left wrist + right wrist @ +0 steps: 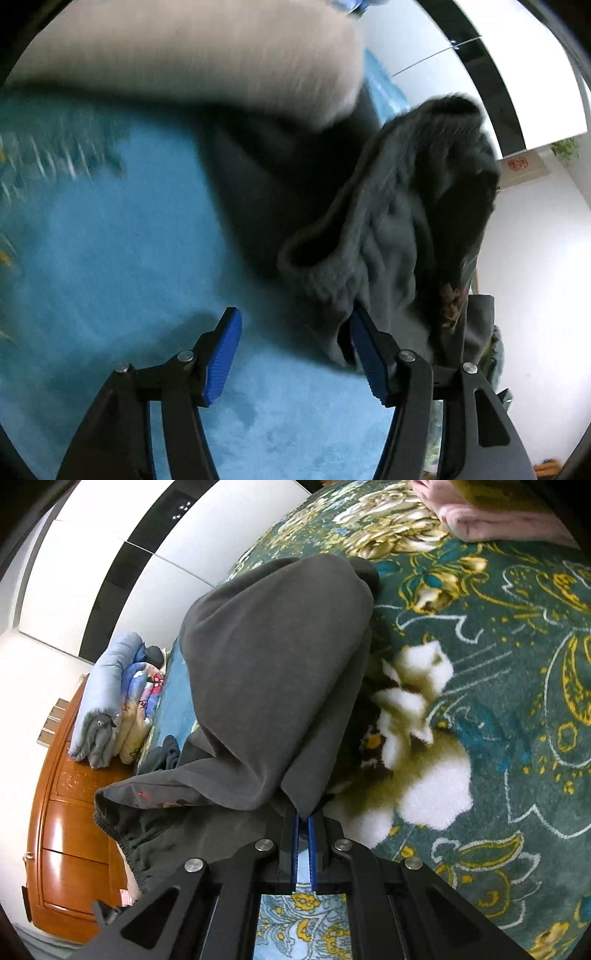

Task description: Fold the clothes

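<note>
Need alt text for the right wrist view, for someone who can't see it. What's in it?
The right tool is shut on a fold of the dark grey garment, which drapes away from the camera over a green floral blanket. At left a stack of folded bedding sits on a wooden cabinet, and a pink cloth lies at top right.

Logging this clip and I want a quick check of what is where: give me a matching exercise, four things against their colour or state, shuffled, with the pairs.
Things:
1. left claw
2. right claw
3. garment
4. blanket

States:
A. dark grey, draped in folds
B. shut on cloth
C. green with yellow and white flowers
D. open, nothing between the pads

Pairs: 1-D, 2-B, 3-A, 4-C

The left claw's open pads stand beside the same garment, over a plain blue cover.
</note>
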### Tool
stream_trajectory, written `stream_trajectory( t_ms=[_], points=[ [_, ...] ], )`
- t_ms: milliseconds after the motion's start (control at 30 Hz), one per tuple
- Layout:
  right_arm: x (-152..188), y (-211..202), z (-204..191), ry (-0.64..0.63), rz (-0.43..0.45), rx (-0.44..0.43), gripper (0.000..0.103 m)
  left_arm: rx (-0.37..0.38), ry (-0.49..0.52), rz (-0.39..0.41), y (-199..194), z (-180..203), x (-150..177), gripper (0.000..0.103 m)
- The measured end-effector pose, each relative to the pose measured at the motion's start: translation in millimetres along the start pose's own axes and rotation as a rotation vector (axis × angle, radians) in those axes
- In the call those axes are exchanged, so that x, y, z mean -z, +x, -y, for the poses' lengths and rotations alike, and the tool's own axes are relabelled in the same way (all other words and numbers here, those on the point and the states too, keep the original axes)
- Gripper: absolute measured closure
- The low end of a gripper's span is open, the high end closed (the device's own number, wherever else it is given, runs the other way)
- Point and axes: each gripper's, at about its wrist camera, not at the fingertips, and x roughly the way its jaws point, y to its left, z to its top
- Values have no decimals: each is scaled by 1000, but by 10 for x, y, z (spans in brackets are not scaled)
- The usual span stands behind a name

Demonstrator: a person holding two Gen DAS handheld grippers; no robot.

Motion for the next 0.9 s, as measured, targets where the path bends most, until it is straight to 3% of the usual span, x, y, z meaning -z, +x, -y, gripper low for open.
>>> stream_trajectory(
  t_ms=[67,100,133,200,267,333,433,533,633,733,833,900],
  points=[
    [16,12,20,9,-5,-6,98,21,-6,7,66,53,-3,49],
    [19,17,10,10,-5,-10,98,10,-7,13,98,95,-12,60],
    [18,7,-7,7,-3,-17,98,-16,-9,14,144,138,-55,78],
    [-26,-58,-94,-10,12,-28,98,-67,-12,17,150,251,-158,87],
    [-120,-115,-224,-26,27,-38,98,-56,-14,24,63,389,-287,89],
    [-316,-206,-371,-30,52,-54,98,31,-6,76,-212,622,-494,91],
    [-686,-561,-820,-89,175,-119,99,164,116,220,-939,1093,-678,92],
    [-733,-912,-1265,-204,278,-199,102,165,237,304,-1454,1259,-633,92],
    [-426,-1033,-1434,-320,304,-212,102,53,253,315,-1523,1044,-400,92],
    [-11,-820,-1250,-382,234,-133,102,-48,119,248,-1339,400,-194,92],
    [186,-356,-822,-287,94,-69,101,-30,-50,171,-1178,-169,7,92],
    [224,-197,-653,-228,58,-71,98,-41,-51,166,-1160,-227,6,92]
  ],
)
